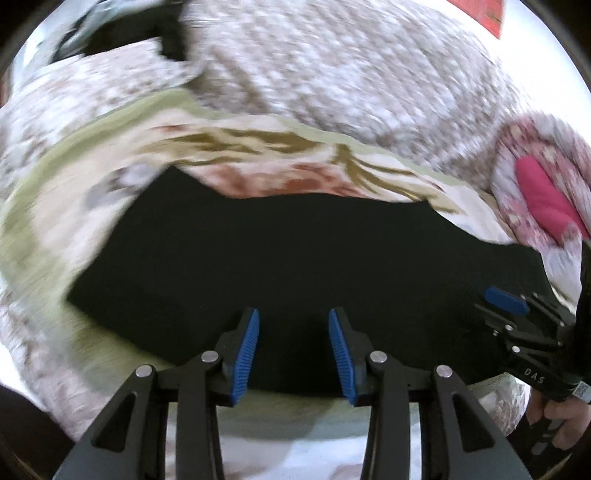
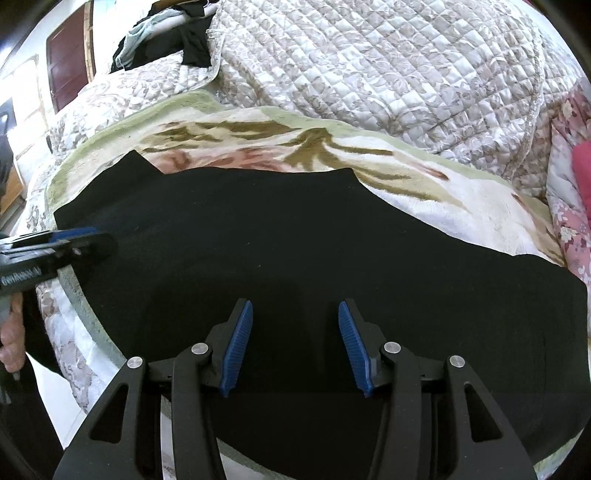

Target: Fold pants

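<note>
Nearest, the left gripper [image 1: 293, 354] and right gripper [image 2: 295, 347] hover with jaws spread over flat black pants [image 2: 295, 240]. The pants lie on a fuzzy leaf-patterned blanket [image 2: 406, 177] on the bed. Beyond rises a puffy quilt [image 2: 369, 66], then a dark red door [image 2: 68, 62].

The pants [image 2: 295, 236] lie on a blanket [image 2: 424, 192] spread on the bed, the quilt [image 2: 388, 70] behind.

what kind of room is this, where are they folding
Most likely a bedroom. The black pants lie on a floral blanket spread over a bed, with a quilted bedspread behind it and a pile of clothes at the far end.
</note>
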The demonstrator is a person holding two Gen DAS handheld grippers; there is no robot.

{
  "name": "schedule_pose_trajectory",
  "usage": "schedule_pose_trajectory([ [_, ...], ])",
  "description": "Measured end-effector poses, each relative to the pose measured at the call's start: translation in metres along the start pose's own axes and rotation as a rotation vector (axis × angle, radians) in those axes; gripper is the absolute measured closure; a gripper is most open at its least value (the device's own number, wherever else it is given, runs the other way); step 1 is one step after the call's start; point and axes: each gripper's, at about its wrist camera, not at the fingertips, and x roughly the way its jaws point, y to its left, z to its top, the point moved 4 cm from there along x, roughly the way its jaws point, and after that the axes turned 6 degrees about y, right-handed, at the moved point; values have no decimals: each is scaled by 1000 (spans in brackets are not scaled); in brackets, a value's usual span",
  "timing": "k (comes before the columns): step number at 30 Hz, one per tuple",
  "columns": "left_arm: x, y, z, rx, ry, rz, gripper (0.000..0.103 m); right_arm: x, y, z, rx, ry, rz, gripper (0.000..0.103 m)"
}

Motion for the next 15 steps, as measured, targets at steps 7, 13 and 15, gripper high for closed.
schedule_pose_trajectory([
  [7,-18,57,-22,-181,-13,27,61,1,3,0,-12,5,6,54],
  [13,-9,71,-18,-256,-9,-41,61,1,5,1,-18,6,10,54],
  [15,-4,74,-13,-271,-16,-40,61,2,4,2,-16,6,10,54],
])
